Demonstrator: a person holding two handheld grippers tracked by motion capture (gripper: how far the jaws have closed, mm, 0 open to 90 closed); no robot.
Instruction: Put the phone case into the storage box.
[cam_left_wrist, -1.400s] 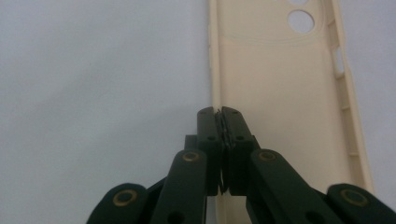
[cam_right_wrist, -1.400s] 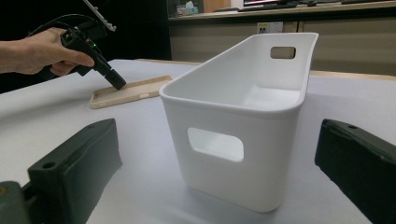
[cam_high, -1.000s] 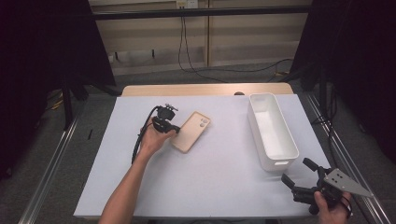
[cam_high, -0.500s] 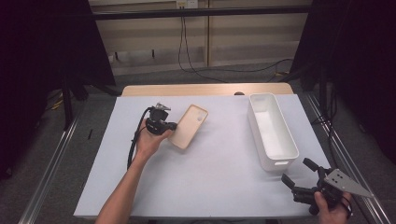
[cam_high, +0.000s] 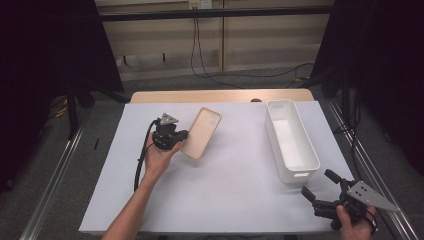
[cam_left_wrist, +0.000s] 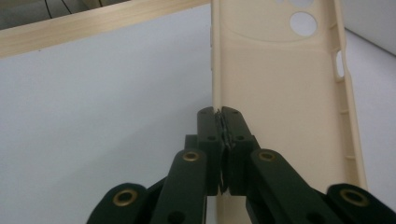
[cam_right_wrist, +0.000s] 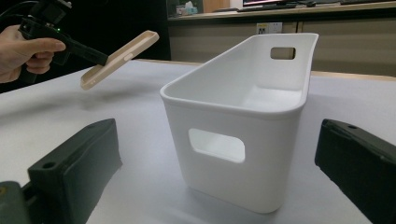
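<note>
The left claw is clamping the edge of a beige phone case, its two jaws pinched together on the case's thin side wall, and the case is hanging clear of the white-covered table, tilted with its far end raised. Taking the white bin as the landmark, the case is sitting well off to the bin's left, with open table lying between them. The case's long axis is running away from the claw, roughly along the line of the jaws, and its camera-hole end is pointing away from the person and slightly toward the bin. The bin's own long axis is running front to back, its open top facing up, its handle cut-outs in the short ends. The right claw is resting just off the bin's near end with its jaws spread wide and nothing between them, much nearer the bin than the left hand. Judging by the layout, nothing is standing in the way of a carry across to the bin except its tall rim, which the case would need to clear.
</note>
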